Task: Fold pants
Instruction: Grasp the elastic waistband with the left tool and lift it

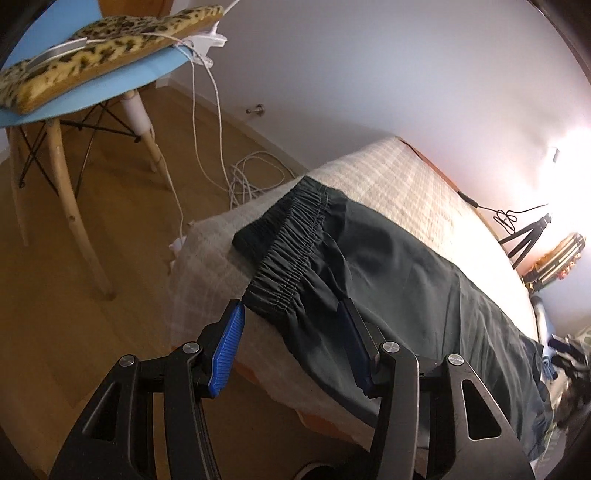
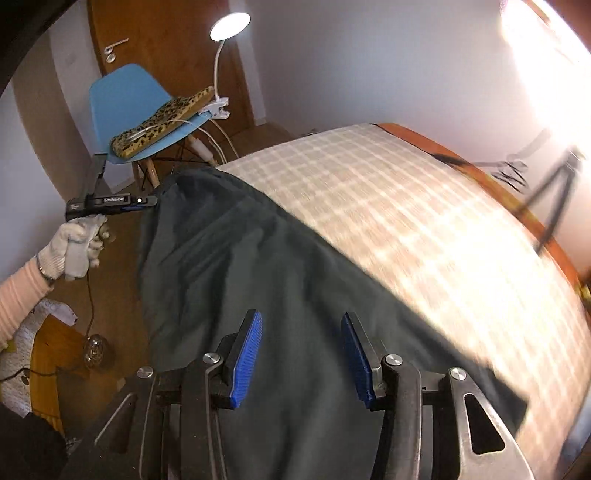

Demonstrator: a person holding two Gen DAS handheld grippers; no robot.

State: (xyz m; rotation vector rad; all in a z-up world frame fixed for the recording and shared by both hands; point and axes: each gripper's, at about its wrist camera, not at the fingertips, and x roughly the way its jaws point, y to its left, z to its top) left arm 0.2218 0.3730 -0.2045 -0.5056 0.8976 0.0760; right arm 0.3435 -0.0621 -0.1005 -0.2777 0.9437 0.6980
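Both tongs stand apart with nothing between their blue pads. Left tongs (image 1: 291, 312) hover just over the gathered waistband (image 1: 291, 236) of the dark pants (image 2: 258, 266), which lie stretched along the near edge of the bed (image 2: 388, 206) on its checked cover. Right tongs (image 2: 303, 325) hang above the pants' plain cloth. Beyond stands a blue chair (image 2: 125, 96) bearing a leopard-print cushion (image 2: 162, 125).

One pair of dark pants (image 1: 388, 258) lies on one bed (image 1: 406, 177) with a checked cover. Two grippers show: the left gripper (image 1: 291, 317) and the right gripper (image 2: 301, 332). One blue chair (image 2: 122, 96) carries one leopard-print cushion (image 2: 162, 122) and one clip lamp (image 2: 229, 26). One tripod (image 1: 528, 236) stands far right. One gloved hand (image 2: 74, 243) is visible.
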